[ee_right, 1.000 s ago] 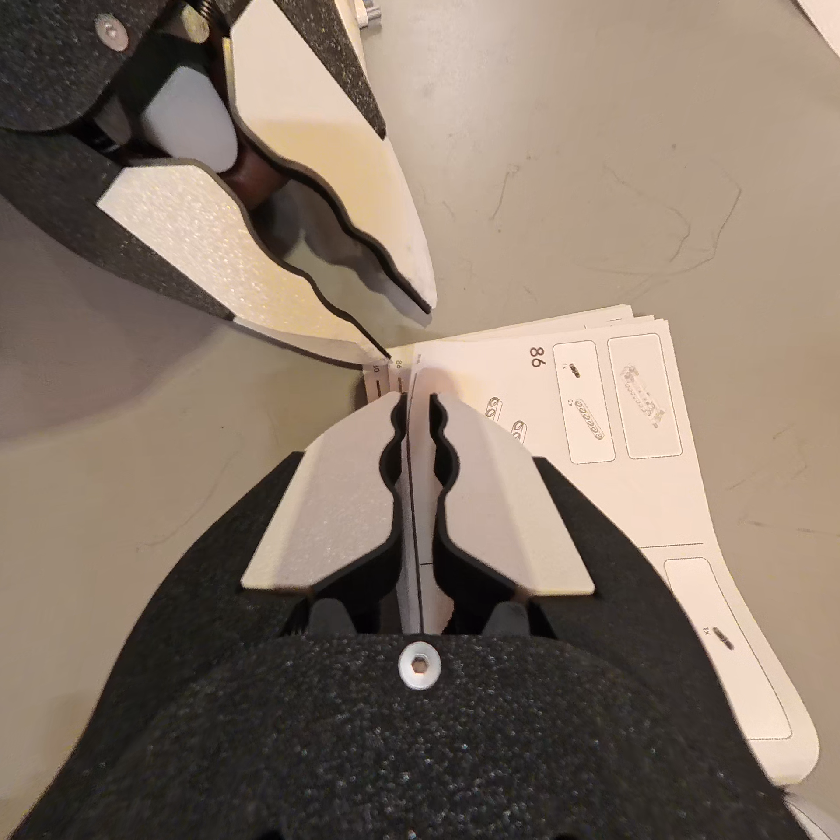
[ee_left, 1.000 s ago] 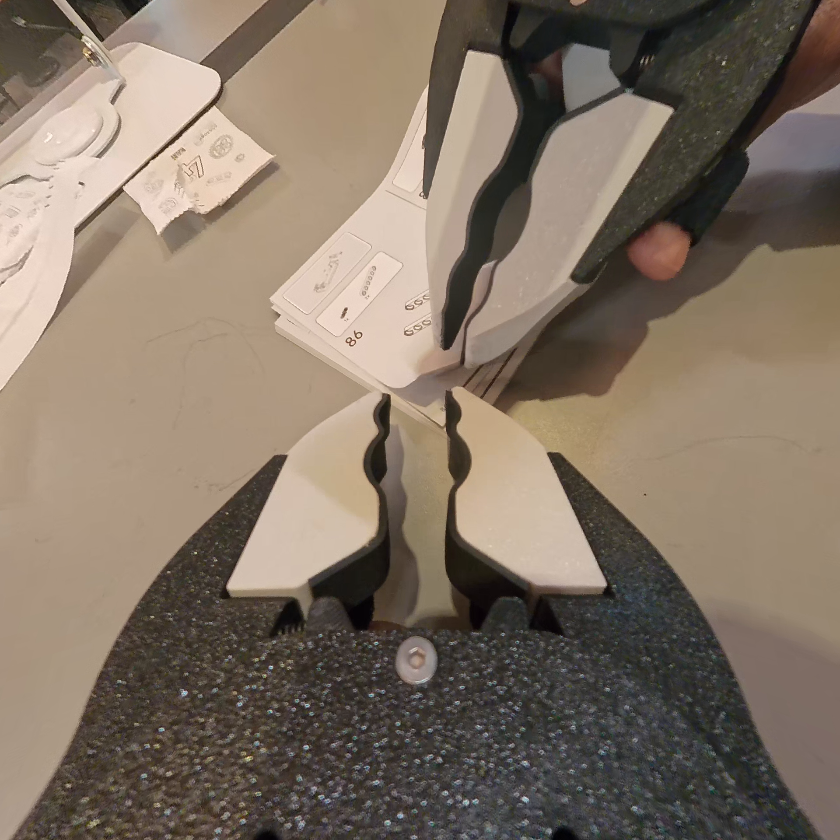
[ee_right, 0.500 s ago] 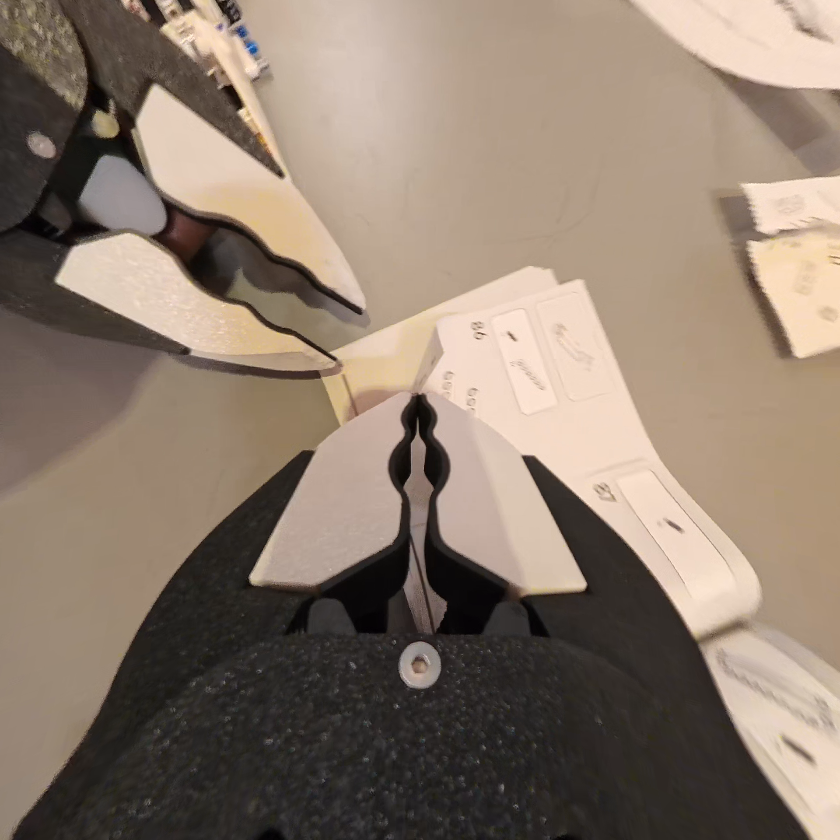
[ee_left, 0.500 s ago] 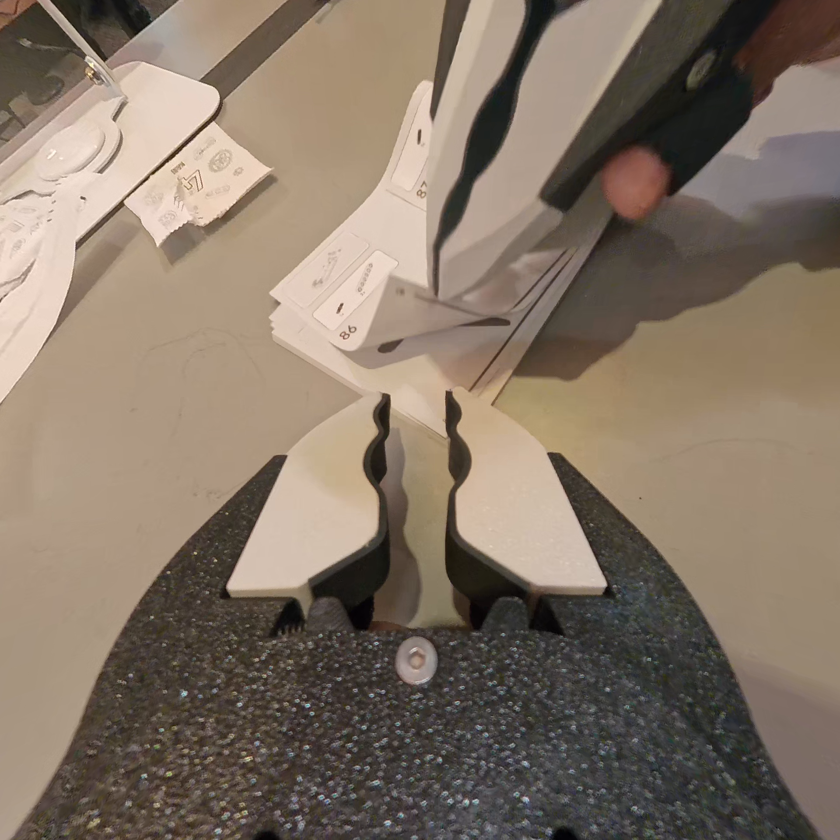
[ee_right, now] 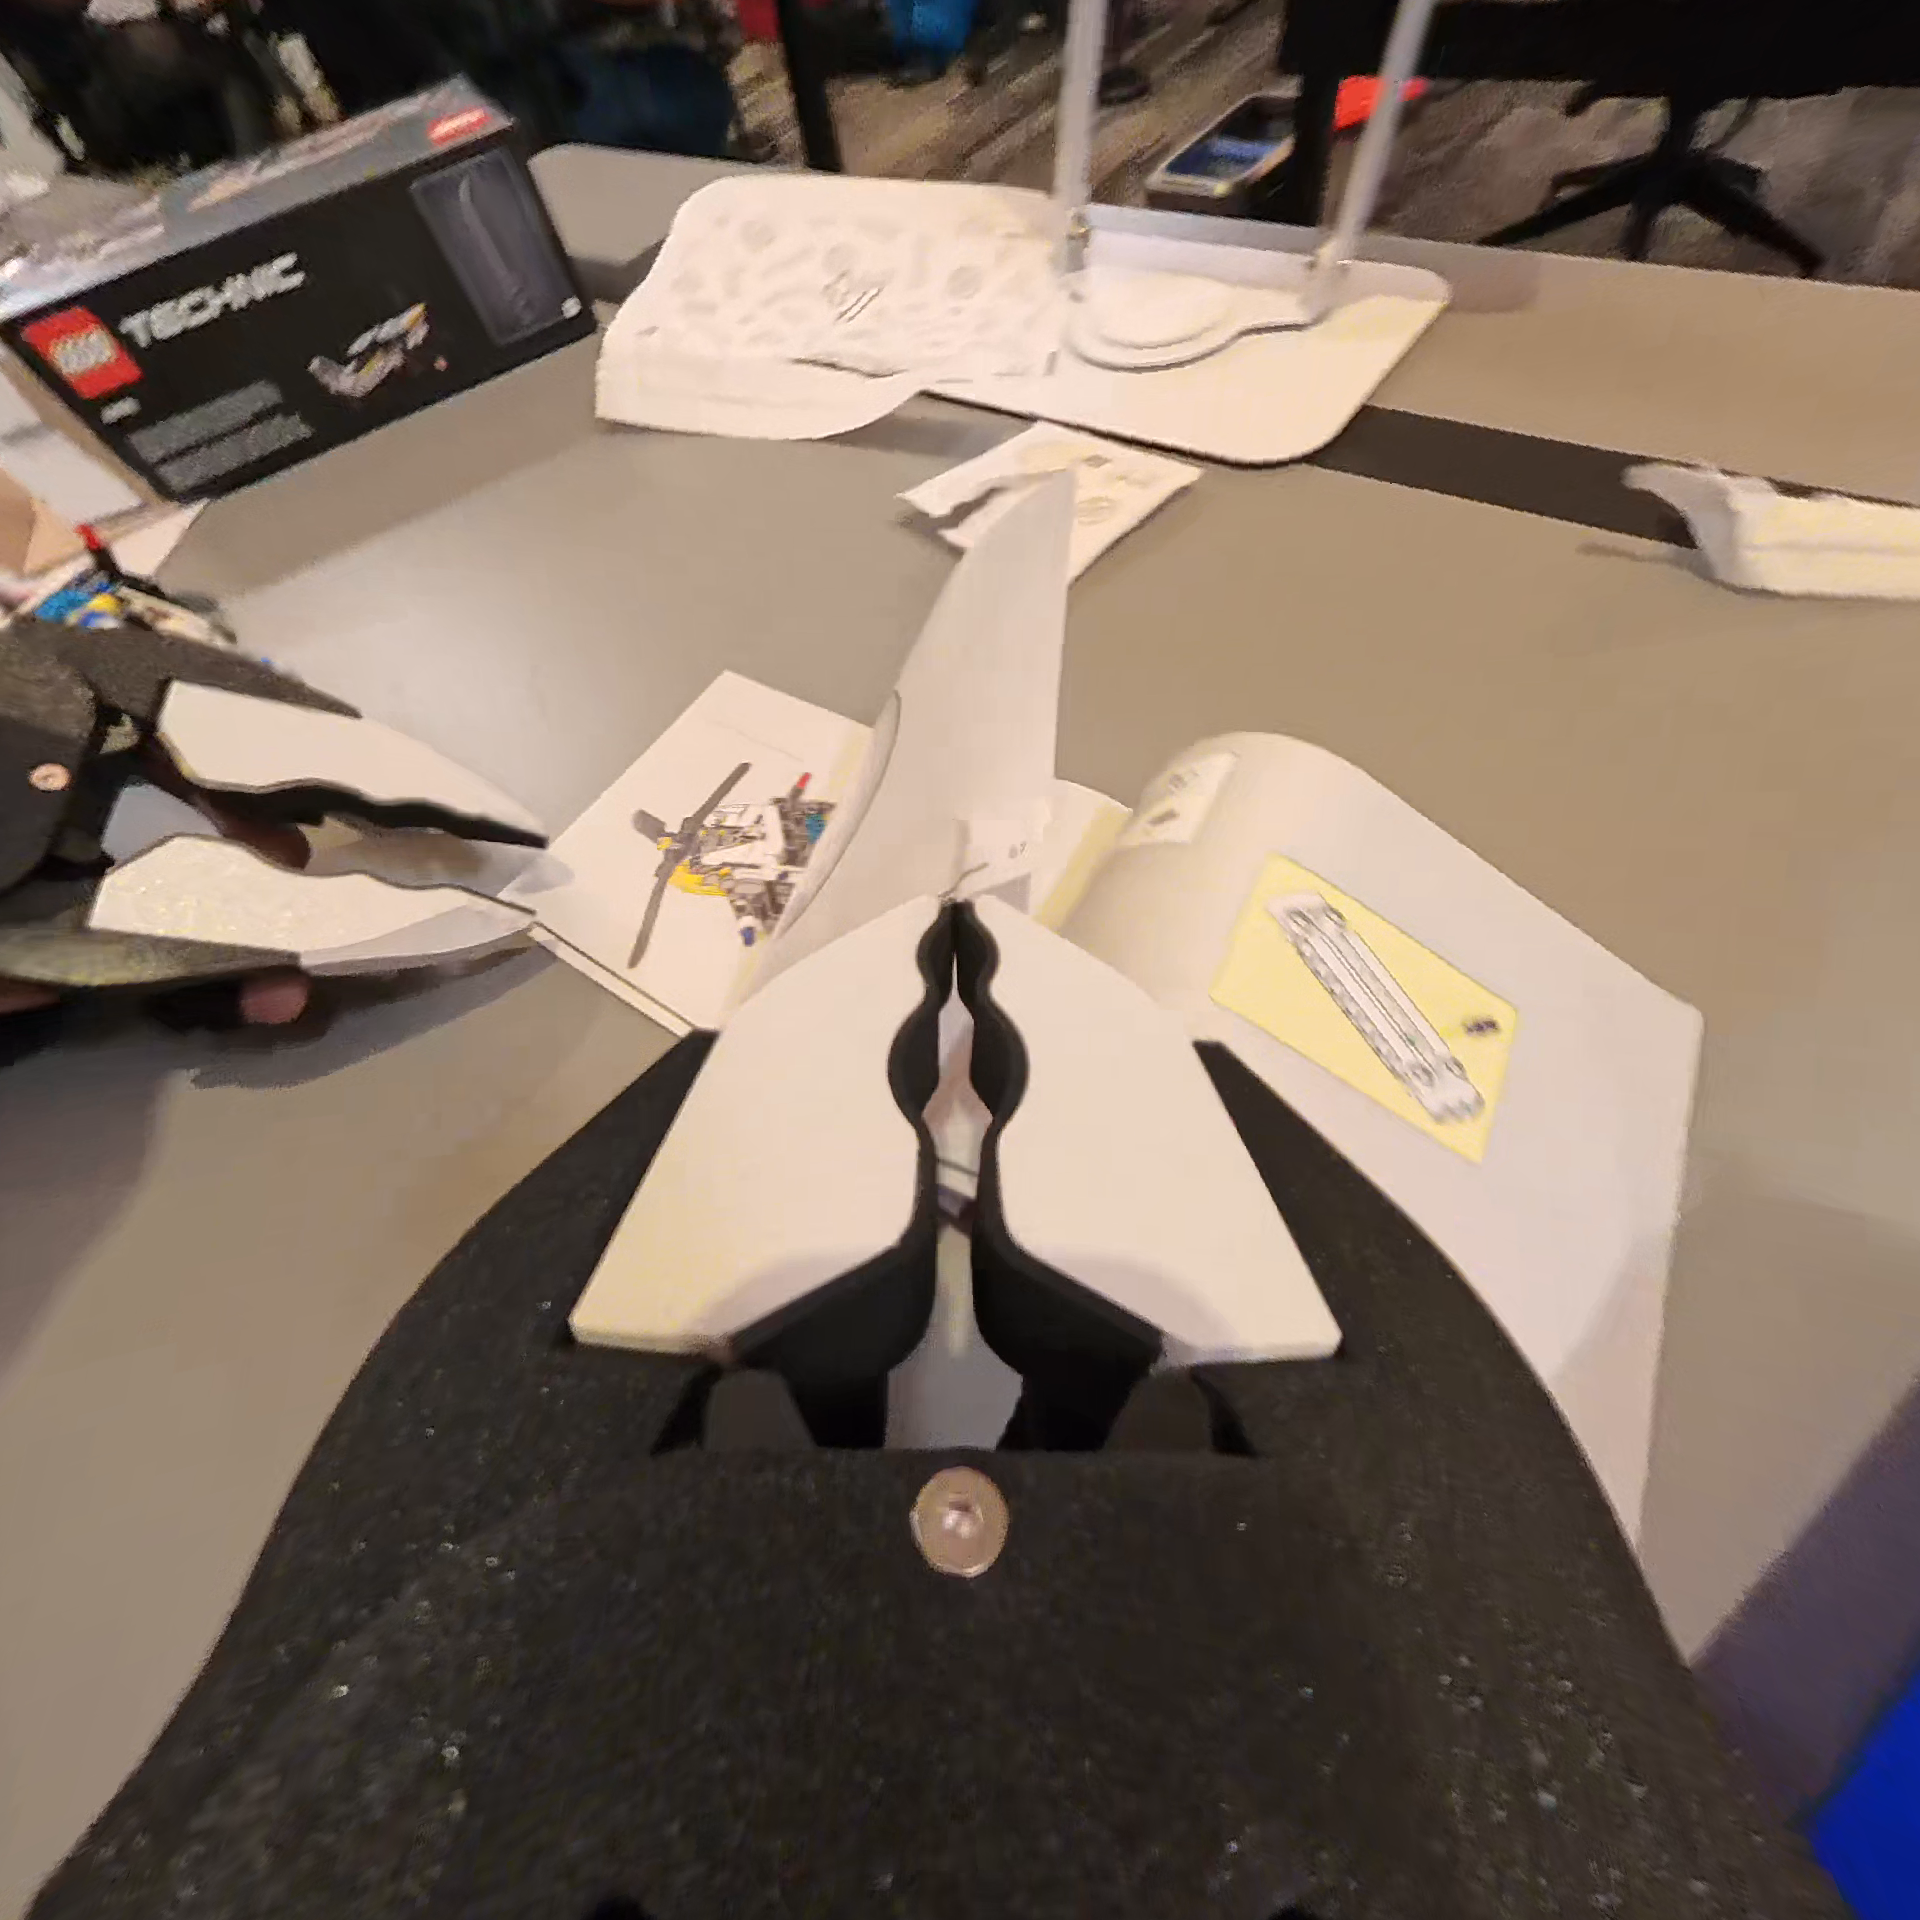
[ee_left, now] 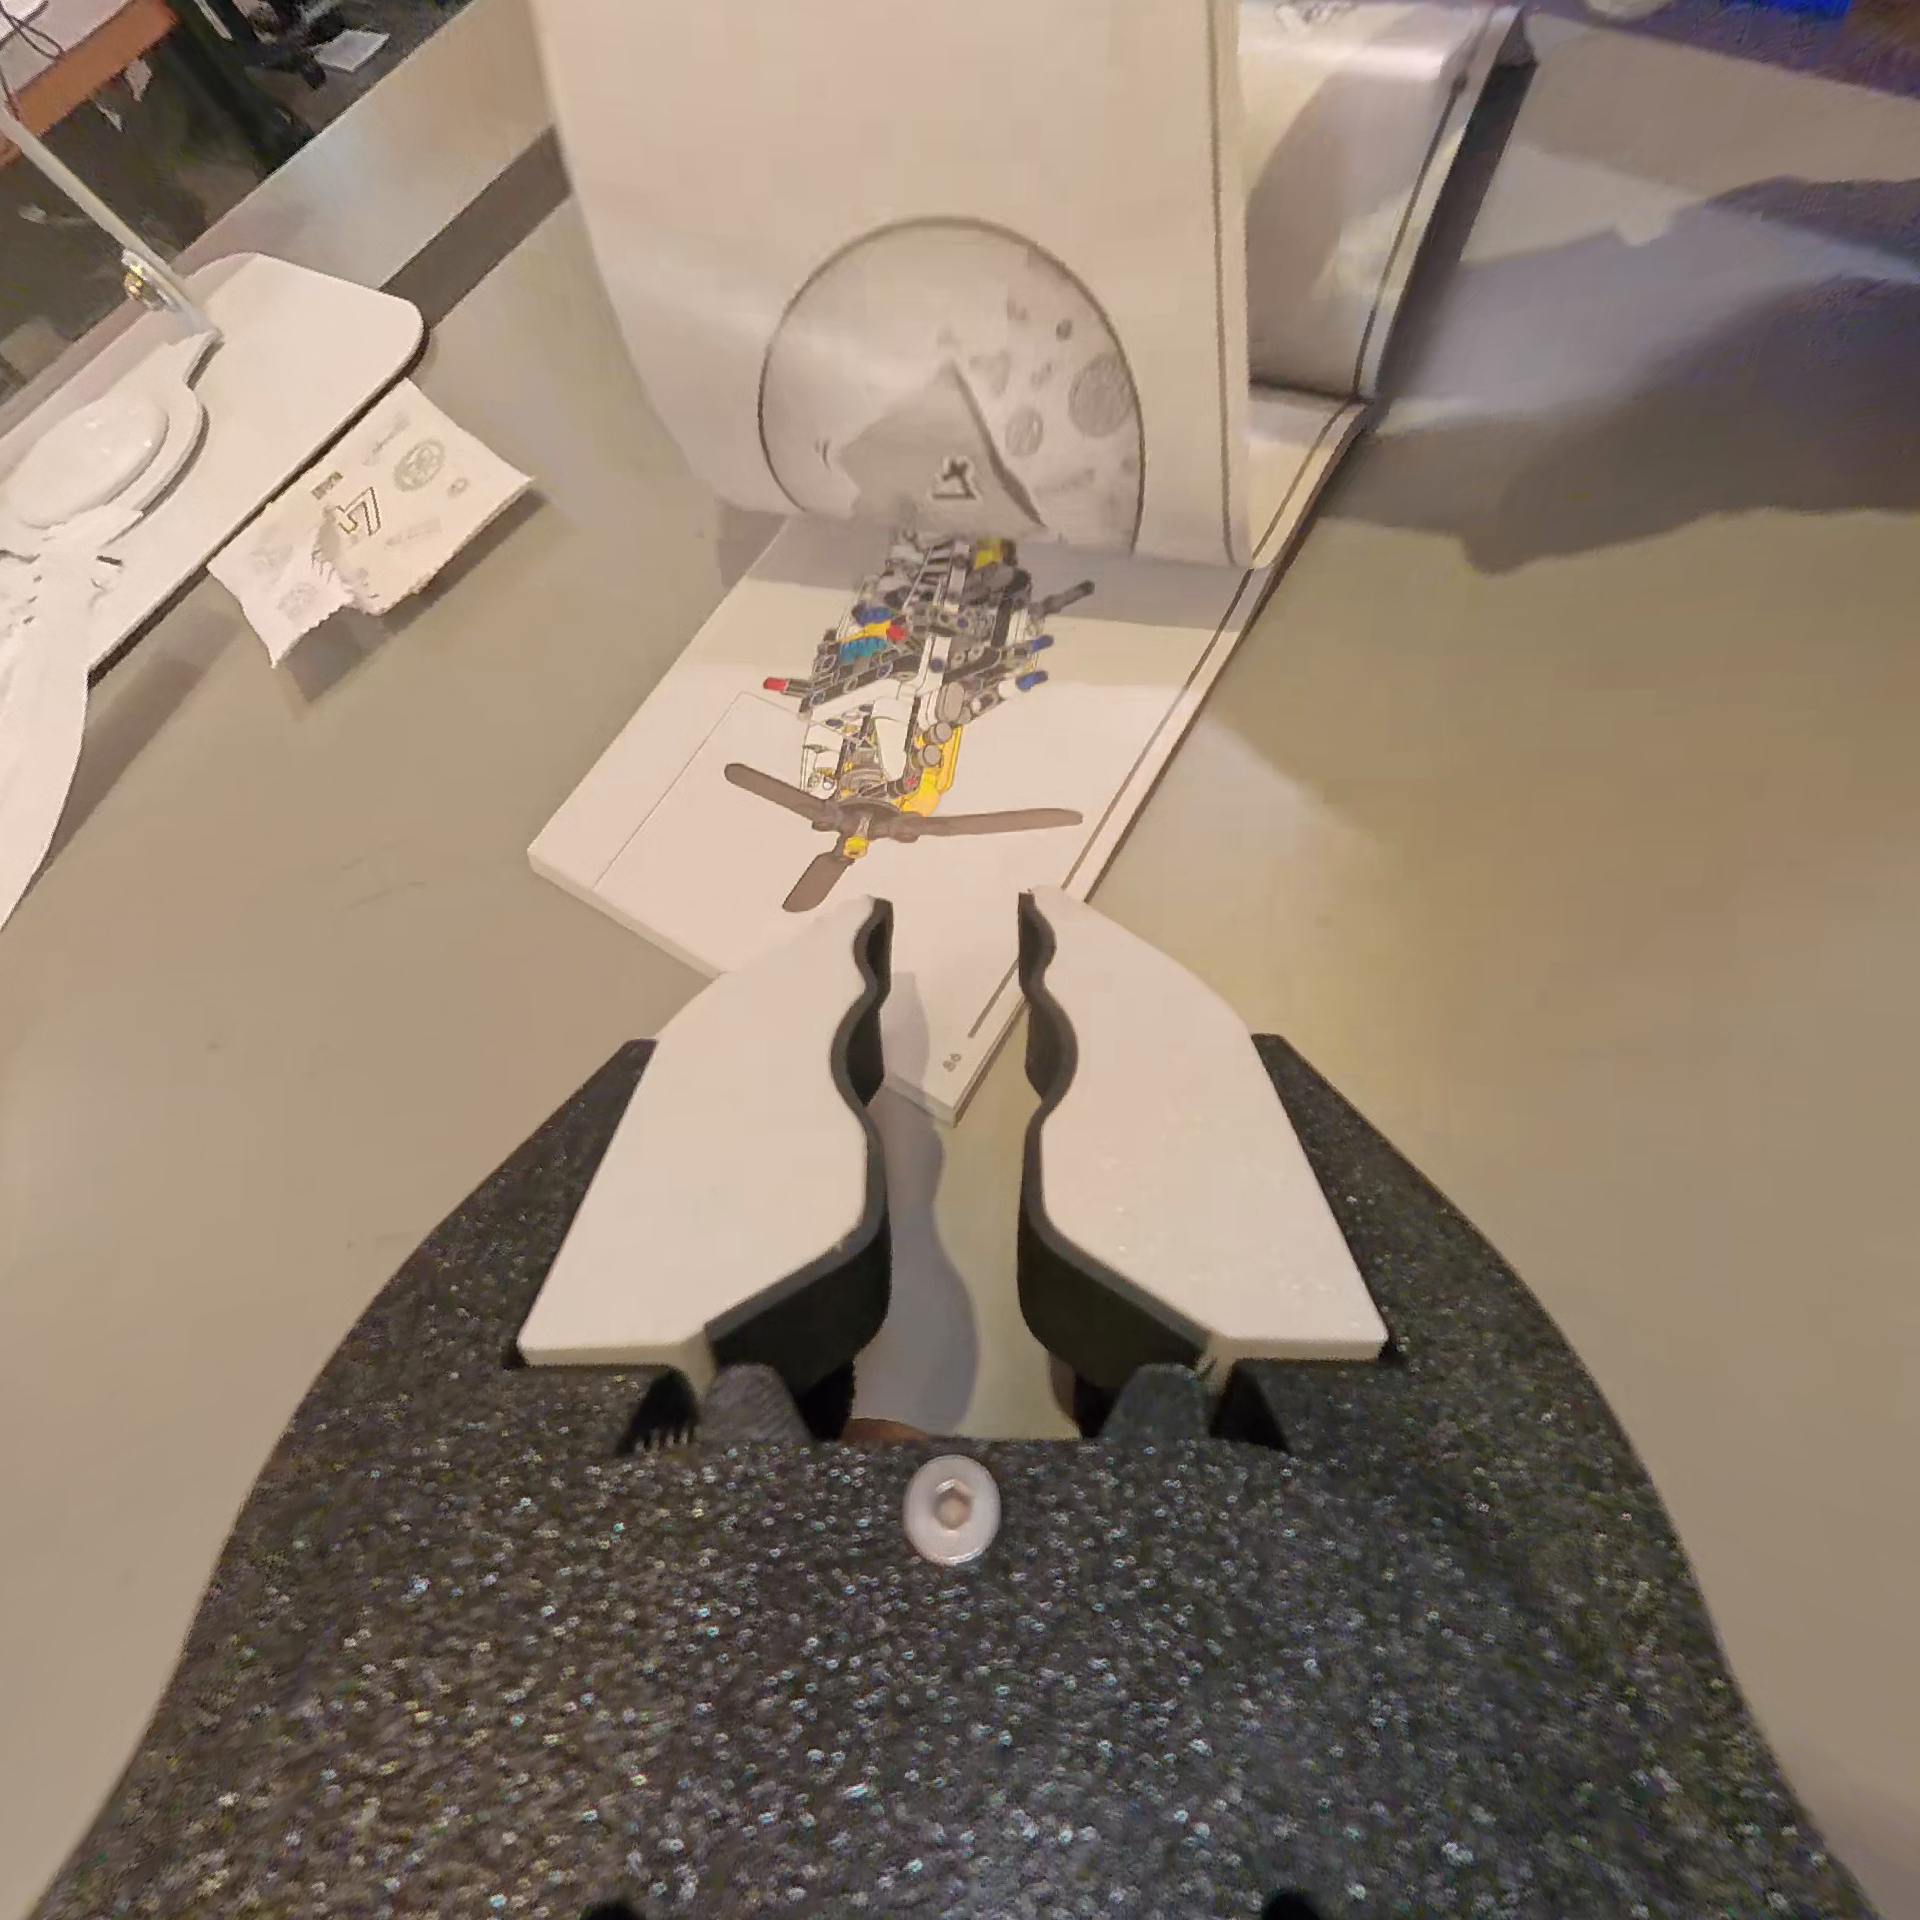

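Grey worktop [ee_right: 1351, 623] carrying an open instruction booklet [ee_left: 904, 748]; dark box [ee_right: 291, 312] and white stand base [ee_right: 1247, 343] beyond. Left gripper [ee_left: 954, 914], jaws narrowly parted, hovers at the booklet's near corner, gripping nothing. Right gripper [ee_right: 954, 906] pinches a raised page [ee_right: 997, 665].

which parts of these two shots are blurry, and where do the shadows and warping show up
Left wrist view: the lifted page is smeared by motion, the flat page with the aircraft drawing is sharp, and a soft shadow crosses the table at upper right. Right wrist view: blurred nearly everywhere, most on the black box and the left gripper; the wide lens bends the table edges.
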`<state>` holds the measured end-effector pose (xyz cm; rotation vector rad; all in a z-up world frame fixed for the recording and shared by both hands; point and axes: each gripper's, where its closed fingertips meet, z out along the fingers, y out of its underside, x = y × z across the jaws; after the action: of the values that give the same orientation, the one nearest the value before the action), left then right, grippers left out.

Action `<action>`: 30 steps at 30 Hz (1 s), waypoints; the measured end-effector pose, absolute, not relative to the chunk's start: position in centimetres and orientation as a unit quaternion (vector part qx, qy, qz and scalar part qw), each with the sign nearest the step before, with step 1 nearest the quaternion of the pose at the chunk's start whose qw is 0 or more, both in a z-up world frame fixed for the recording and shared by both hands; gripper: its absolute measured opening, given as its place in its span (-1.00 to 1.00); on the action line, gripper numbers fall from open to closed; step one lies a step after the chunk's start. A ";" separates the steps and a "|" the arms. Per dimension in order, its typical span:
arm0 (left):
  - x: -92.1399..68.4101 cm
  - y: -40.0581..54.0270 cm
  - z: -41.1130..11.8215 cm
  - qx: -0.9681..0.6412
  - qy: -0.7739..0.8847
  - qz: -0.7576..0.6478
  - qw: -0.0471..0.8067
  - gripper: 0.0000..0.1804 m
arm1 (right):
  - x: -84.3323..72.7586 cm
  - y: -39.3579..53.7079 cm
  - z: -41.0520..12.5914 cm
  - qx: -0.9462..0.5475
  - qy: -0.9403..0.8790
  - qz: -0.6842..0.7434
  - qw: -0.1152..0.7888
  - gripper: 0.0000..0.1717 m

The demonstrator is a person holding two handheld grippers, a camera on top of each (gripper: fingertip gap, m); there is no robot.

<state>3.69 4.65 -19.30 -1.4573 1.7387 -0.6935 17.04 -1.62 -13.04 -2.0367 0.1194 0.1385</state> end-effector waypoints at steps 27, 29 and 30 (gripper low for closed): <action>0.6 2.1 -12.5 -0.533 0.598 -0.454 0.391 -0.61 | 22.7 -13.2 -16.1 -0.813 0.283 -0.223 0.458 -0.75; -0.5 1.8 -10.8 -0.516 0.576 -0.483 0.411 -0.53 | 21.0 -12.2 -14.8 -0.818 0.220 -0.233 0.478 -0.72; -1.1 1.6 -10.1 -0.510 0.562 -0.497 0.421 -0.51 | 20.0 -11.5 -14.2 -0.823 0.181 -0.238 0.483 -0.72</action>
<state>-1.07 1.64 -10.07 -1.2770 1.4093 -1.2454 20.04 -11.50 -14.21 -2.0060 0.4404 -0.5789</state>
